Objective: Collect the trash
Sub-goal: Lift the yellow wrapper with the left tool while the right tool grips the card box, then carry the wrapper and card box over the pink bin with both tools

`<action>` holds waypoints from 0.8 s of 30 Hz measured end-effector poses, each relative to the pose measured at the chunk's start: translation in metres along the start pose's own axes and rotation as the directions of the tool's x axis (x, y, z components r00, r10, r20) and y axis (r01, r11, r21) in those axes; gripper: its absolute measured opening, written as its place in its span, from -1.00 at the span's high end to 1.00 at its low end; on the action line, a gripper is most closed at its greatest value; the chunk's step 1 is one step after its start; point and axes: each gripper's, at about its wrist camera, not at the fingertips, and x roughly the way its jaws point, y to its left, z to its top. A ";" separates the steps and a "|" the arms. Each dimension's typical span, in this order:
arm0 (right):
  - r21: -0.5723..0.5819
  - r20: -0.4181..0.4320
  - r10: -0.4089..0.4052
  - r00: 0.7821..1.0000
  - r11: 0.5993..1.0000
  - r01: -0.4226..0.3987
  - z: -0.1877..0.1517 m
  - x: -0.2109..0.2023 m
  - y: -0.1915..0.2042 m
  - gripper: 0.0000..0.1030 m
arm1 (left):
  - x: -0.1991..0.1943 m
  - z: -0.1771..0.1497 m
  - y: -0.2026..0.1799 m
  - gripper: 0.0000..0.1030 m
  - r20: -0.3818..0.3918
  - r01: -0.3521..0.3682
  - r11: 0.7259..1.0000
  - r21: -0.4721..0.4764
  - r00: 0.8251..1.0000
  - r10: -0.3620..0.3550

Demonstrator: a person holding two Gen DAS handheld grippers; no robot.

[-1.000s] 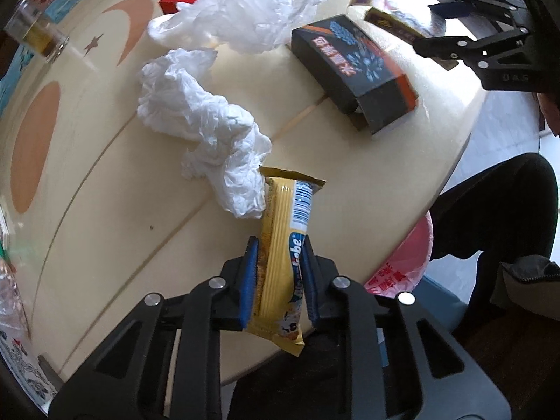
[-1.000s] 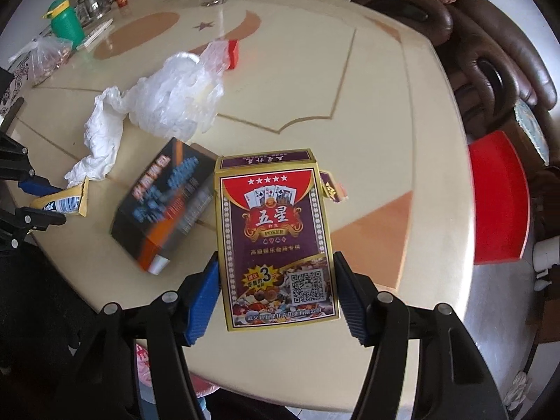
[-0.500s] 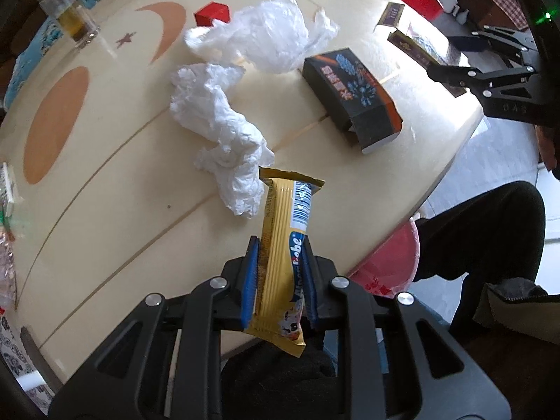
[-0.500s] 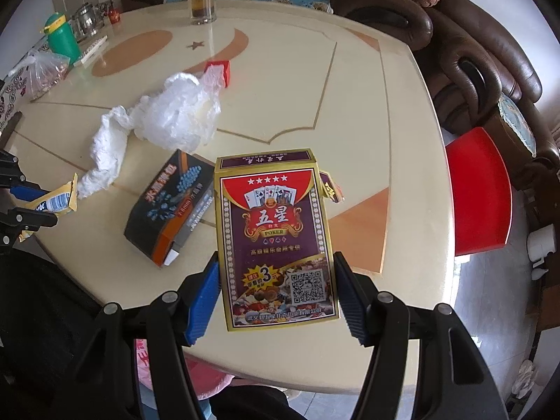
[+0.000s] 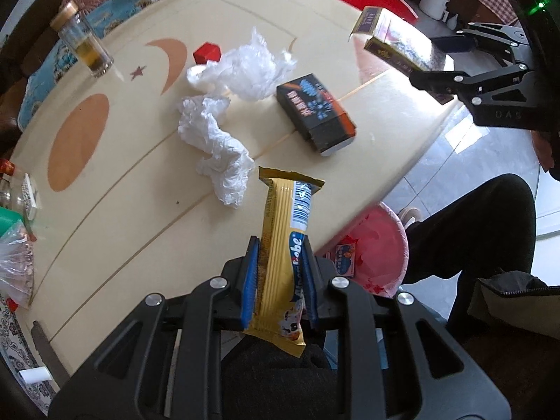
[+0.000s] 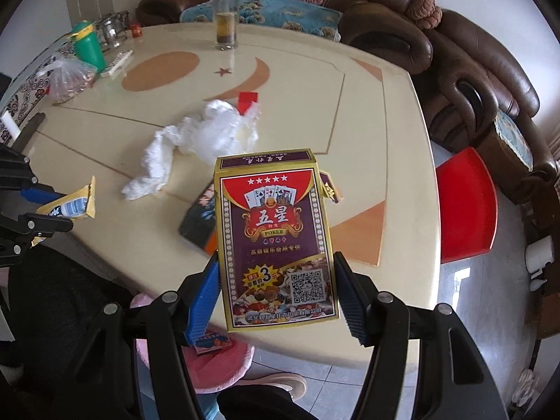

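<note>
My left gripper point(image 5: 280, 280) is shut on a yellow snack wrapper point(image 5: 285, 241), held upright above the table's near edge. My right gripper point(image 6: 276, 294) is shut on a purple and red playing-card box point(image 6: 276, 241), lifted over the table; the same box point(image 5: 395, 43) and gripper show at the upper right of the left wrist view. On the cream table point(image 5: 122, 192) lie a crumpled white tissue point(image 5: 213, 143), a clear plastic bag point(image 5: 248, 70), a black and orange carton point(image 5: 315, 115) and a small red box point(image 5: 206, 52). A pink-lined trash bin point(image 5: 371, 252) stands on the floor below the table edge.
A glass jar point(image 6: 225, 14) with amber liquid stands at the table's far side. A green bottle point(image 6: 89, 45) and a bagged item point(image 6: 70, 77) sit at the far left. A red stool point(image 6: 465, 203) and brown sofa point(image 6: 472, 70) flank the table. A person's dark trouser leg point(image 5: 472, 231) is beside the bin.
Both grippers have risen and drawn back from the table with their items still held. More of the tabletop and the pink bin have come into view.
</note>
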 end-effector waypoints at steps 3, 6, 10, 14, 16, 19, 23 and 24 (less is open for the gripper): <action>-0.009 0.020 0.002 1.000 1.000 -0.002 -0.005 -0.016 0.008 -0.17 | -0.010 -0.005 -0.008 0.55 0.016 -0.009 1.000 0.002 1.000 0.009; -0.019 0.038 0.001 0.999 1.000 0.000 -0.011 -0.032 0.017 -0.17 | -0.019 -0.012 -0.015 0.55 0.032 -0.011 1.000 0.006 0.999 0.011; -0.035 0.052 0.008 0.999 0.999 -0.006 -0.023 -0.052 0.032 -0.17 | -0.028 -0.023 -0.026 0.55 0.051 -0.009 1.000 0.004 0.999 0.008; -0.046 0.050 0.020 0.999 0.999 -0.018 -0.035 -0.060 0.045 -0.17 | -0.029 -0.034 -0.036 0.55 0.056 -0.003 1.000 0.002 0.998 0.003; -0.053 0.043 0.027 0.999 0.998 -0.024 -0.042 -0.062 0.052 -0.17 | -0.028 -0.041 -0.042 0.55 0.055 0.010 1.000 0.000 0.998 -0.010; -0.067 0.027 0.036 0.999 0.997 -0.034 -0.053 -0.063 0.063 -0.17 | -0.022 -0.050 -0.049 0.55 0.051 0.022 1.000 -0.005 0.998 -0.022; -0.073 0.007 0.053 0.999 0.996 -0.053 -0.069 -0.061 0.076 -0.17 | -0.014 -0.061 -0.054 0.55 0.045 0.045 0.999 -0.026 0.998 -0.043; -0.073 0.002 0.060 0.998 0.996 -0.059 -0.074 -0.060 0.080 -0.17 | -0.011 -0.063 -0.055 0.55 0.043 0.050 0.998 -0.033 0.998 -0.048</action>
